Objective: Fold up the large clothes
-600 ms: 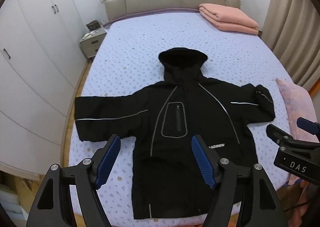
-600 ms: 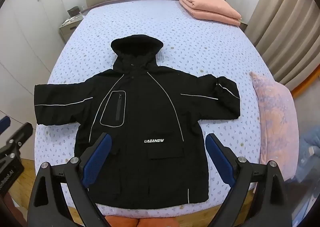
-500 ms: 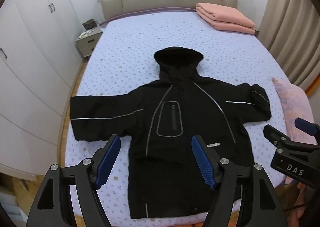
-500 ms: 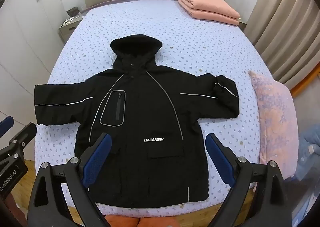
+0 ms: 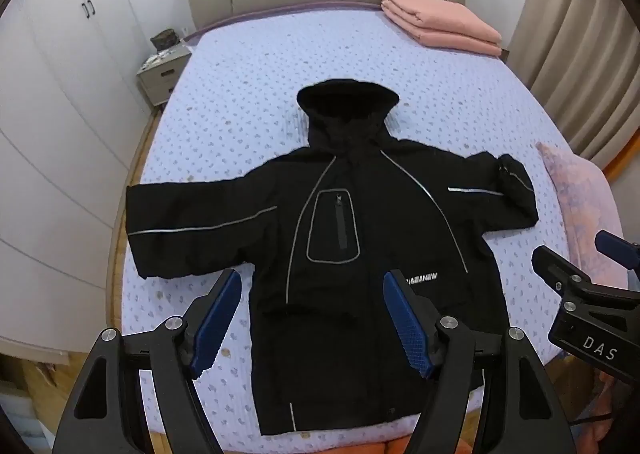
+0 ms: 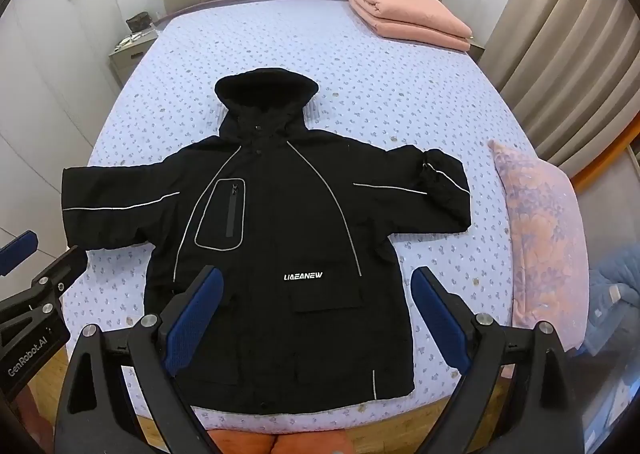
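Note:
A black hooded jacket (image 5: 340, 238) with grey piping lies flat, front up, on the bed, sleeves spread to both sides and hood toward the headboard; it also shows in the right wrist view (image 6: 280, 238). My left gripper (image 5: 312, 290) is open and empty, held high above the jacket's lower left part. My right gripper (image 6: 316, 286) is open and empty, held high above the jacket's lower right part. Each gripper's body shows at the edge of the other's view, the right one (image 5: 592, 306) and the left one (image 6: 32, 294).
The bed (image 5: 256, 65) has a lilac dotted sheet. Folded pink blankets (image 5: 440, 27) lie at the far right by the headboard. A floral pillow (image 6: 540, 238) lies on the right edge. A nightstand (image 5: 162, 71) and white wardrobes (image 5: 52, 101) stand left, curtains (image 6: 560, 33) right.
Both grippers have shifted slightly, so the jacket sits a bit lower and further left in the left wrist view. The jaws stay open and the jacket has not moved.

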A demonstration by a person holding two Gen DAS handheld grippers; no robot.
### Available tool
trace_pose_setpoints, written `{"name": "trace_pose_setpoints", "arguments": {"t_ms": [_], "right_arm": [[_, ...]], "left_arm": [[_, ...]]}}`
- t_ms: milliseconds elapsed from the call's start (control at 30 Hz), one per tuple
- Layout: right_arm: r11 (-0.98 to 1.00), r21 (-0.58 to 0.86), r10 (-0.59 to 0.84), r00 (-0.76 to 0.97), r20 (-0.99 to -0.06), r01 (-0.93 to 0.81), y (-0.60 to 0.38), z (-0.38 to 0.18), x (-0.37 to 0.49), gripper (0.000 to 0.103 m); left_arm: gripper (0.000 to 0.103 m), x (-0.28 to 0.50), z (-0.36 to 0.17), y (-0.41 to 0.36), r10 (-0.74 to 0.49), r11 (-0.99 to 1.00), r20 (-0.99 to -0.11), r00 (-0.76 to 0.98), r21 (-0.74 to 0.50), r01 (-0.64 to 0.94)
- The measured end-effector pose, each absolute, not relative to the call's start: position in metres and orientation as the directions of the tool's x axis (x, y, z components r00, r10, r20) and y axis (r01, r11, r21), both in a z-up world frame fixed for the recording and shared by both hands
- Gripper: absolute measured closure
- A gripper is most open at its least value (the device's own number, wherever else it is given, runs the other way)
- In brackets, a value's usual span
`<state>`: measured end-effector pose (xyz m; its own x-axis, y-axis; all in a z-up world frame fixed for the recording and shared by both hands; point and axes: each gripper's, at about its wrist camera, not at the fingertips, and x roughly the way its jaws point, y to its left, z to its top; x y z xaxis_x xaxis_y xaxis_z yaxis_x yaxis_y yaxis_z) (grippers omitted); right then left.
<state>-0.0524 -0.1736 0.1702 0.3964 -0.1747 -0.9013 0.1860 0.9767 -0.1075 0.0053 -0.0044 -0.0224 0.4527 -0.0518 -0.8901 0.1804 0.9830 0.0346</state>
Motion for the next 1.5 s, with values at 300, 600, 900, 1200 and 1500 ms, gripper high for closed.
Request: {"name": "trace_pose_setpoints", "arguments": {"t_ms": [300,600,900,1200,1500], "right_arm": [[0.971,-0.108,-0.178,0.342,-0.923,0.212,-0.168,0.153,-0.047,0.007],[0.969,-0.146,-0.206,0.321,-0.924,0.201,-0.165,0.141,-0.045,0.007],[0.975,-0.130,-0.183,0.312,-0.932,0.183,-0.186,0.130,-0.035,0.007],[0.992,-0.078,-0.105,0.325,-0.940,0.095,-0.240,0.122,-0.013,0.008],[0.996,-0.065,-0.081,0.292,-0.953,0.065,-0.321,0.098,0.002,0.008]], "left_arm": [[0.028,0.022,-0.038,0.000,-0.079,0.976,-0.905,0.419,0.016,0.218],[0.028,0.039,-0.048,0.000,-0.079,0.975,-0.905,0.418,0.017,0.221],[0.028,0.041,-0.051,-0.017,-0.032,0.978,-0.909,0.416,0.057,0.199],[0.028,0.035,-0.047,-0.070,0.043,0.991,-0.908,0.416,0.090,0.095],[0.028,0.042,-0.058,-0.149,0.051,0.993,-0.915,0.401,0.089,0.077]]}}
